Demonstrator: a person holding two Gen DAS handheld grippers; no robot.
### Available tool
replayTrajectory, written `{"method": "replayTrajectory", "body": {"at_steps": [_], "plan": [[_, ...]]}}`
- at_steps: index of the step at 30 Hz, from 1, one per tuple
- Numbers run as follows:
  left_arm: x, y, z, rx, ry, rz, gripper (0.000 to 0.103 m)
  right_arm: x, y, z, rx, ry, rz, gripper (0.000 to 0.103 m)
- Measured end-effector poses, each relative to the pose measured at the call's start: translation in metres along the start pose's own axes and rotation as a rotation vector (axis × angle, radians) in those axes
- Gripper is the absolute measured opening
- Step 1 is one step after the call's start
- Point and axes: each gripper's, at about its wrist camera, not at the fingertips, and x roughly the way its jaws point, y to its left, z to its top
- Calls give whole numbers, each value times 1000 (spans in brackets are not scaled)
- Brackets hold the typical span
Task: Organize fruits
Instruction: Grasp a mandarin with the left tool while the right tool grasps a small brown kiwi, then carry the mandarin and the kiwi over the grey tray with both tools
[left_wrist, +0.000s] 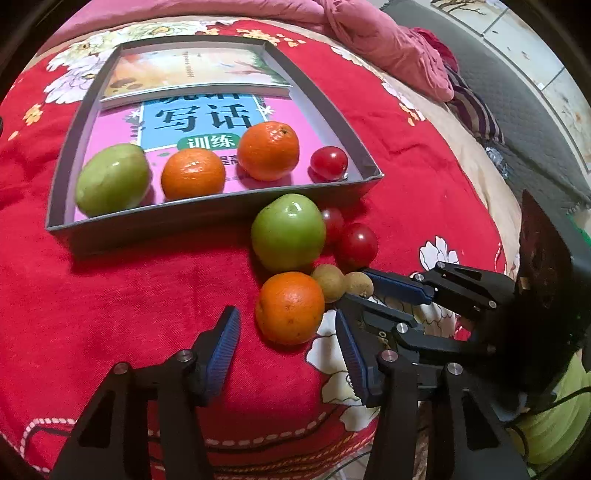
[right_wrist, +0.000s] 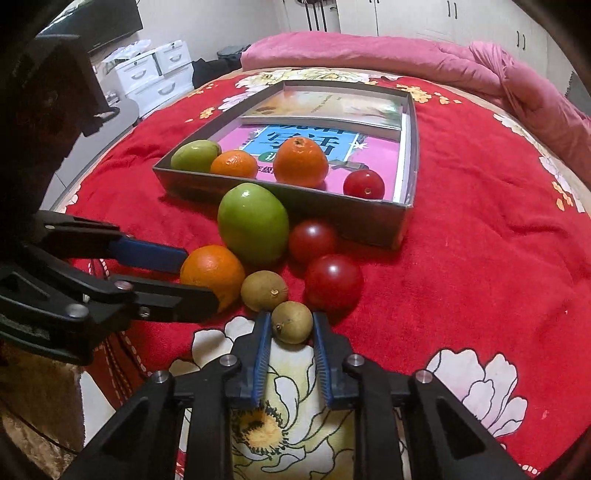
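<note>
Left gripper (left_wrist: 288, 343): spread around orange (left_wrist: 290, 308), not touching; right gripper (right_wrist: 290, 326): pinching longan (right_wrist: 291, 322)

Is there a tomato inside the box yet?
Yes: one red tomato already lies in the box, in its near right corner beside an orange.

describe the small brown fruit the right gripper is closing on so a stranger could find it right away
Start at the grey box on the red blanket. In front of it lies a loose cluster of fruit, and at its near edge sit two small brown fruits. The one meant is the nearer of them, pinched between the right gripper pads; its twin lies free.
</note>
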Motion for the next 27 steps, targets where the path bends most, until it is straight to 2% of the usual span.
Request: {"method": "replayTrajectory", "body": {"at_steps": [4, 8, 16, 27], "plan": [[8, -7, 4, 17, 5, 1, 51, -5, -2, -2, 12, -4, 6, 23], [13, -7, 5, 28, 7, 28, 40, -10, -6, -3, 28, -10, 13, 23], [1, -3, 4, 25, -18, 2, 39, -27, -7, 2, 48, -54, 47, 23], [-66, 3, 11, -4, -174, 11, 39, -53, -8, 17, 77, -139, 64, 23]]}}
